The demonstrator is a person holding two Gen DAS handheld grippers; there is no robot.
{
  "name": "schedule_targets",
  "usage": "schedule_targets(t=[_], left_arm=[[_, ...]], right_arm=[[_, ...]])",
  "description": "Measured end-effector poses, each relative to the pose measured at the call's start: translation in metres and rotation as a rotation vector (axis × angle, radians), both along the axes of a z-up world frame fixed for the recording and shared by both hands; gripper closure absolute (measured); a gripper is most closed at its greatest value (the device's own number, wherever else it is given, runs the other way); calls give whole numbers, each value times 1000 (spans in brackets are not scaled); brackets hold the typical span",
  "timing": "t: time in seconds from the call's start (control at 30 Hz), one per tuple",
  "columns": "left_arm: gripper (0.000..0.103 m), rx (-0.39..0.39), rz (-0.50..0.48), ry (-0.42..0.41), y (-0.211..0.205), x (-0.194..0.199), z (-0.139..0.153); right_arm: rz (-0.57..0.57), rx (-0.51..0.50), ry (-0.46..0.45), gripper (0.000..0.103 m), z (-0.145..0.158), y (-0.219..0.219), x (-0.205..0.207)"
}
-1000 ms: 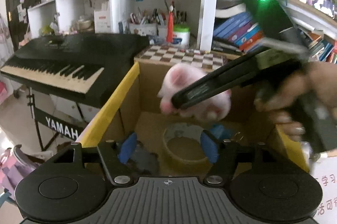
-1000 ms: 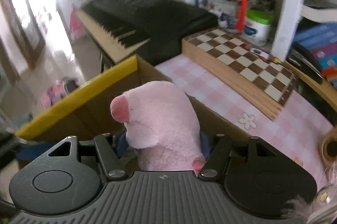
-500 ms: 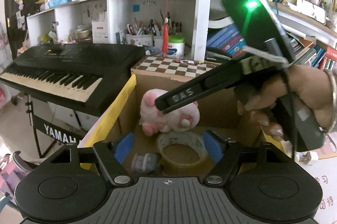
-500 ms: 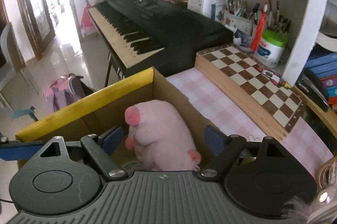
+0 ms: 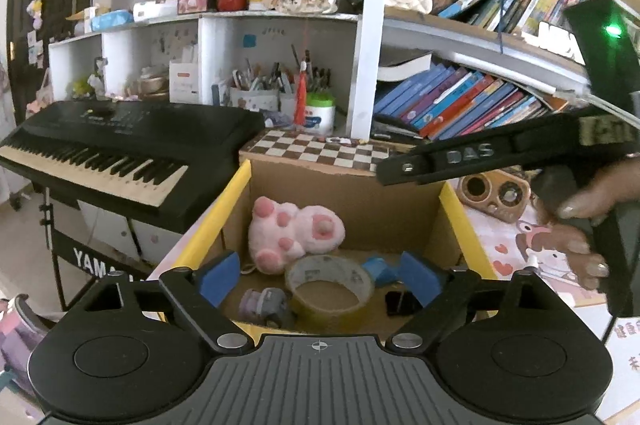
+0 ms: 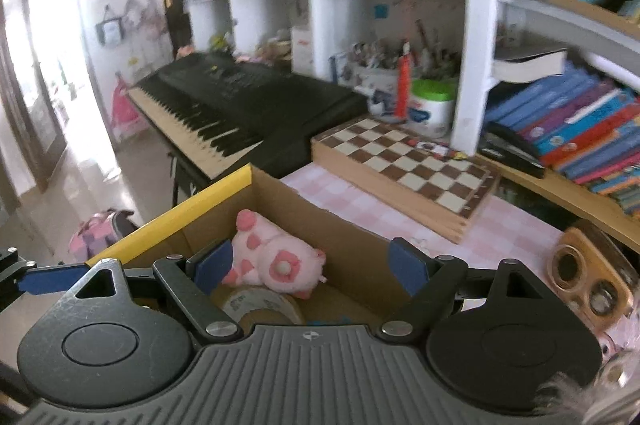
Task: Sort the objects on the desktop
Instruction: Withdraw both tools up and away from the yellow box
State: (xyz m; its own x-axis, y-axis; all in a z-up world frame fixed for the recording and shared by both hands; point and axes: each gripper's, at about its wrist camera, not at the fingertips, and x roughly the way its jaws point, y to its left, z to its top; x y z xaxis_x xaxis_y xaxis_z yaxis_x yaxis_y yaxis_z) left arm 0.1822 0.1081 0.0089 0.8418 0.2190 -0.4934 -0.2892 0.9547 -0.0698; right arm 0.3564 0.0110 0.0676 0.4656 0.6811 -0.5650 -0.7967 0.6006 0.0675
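The pink plush toy (image 5: 294, 233) lies on its side at the back of the cardboard box (image 5: 212, 221), free of both grippers. Beside it in the box are a roll of brown tape (image 5: 330, 285), a small purple toy (image 5: 266, 305), a blue piece (image 5: 378, 271) and a black clip (image 5: 402, 303). My left gripper (image 5: 320, 277) hovers over the box's near edge, jaws opening, nothing between them. My right gripper (image 6: 310, 267) stands open above the box (image 6: 172, 221), clear of the plush (image 6: 276, 261). One of its fingers (image 5: 440, 161) crosses the upper right, held by a hand (image 5: 580, 225).
A black keyboard (image 5: 120, 145) stands left of the box. A chessboard (image 5: 320, 149) lies behind it on the pink checked cloth (image 6: 360, 201). A wooden toy camera (image 5: 492, 193) sits to the right. Shelves of books and pen pots rise behind.
The right gripper opened and let go of the plush, which dropped into the box. That gripper then drew back up and to the right. The left gripper's jaws spread wider.
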Motion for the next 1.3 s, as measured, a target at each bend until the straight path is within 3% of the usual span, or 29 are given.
schedule_targets(t=[0.37,0.77,1.3], left_arm=[[8,-19,-17,-58,-7,-35,5],[7,-33,-52,-76,-14,-75,7],[5,-73,-127,-32,-40,-126,-13]], right_arm=[[-193,71,-56,19,12,-68,-45],[-404,97,-85,19,2,-131,-114],[-503,46,-47,19,-36,-162,-215]])
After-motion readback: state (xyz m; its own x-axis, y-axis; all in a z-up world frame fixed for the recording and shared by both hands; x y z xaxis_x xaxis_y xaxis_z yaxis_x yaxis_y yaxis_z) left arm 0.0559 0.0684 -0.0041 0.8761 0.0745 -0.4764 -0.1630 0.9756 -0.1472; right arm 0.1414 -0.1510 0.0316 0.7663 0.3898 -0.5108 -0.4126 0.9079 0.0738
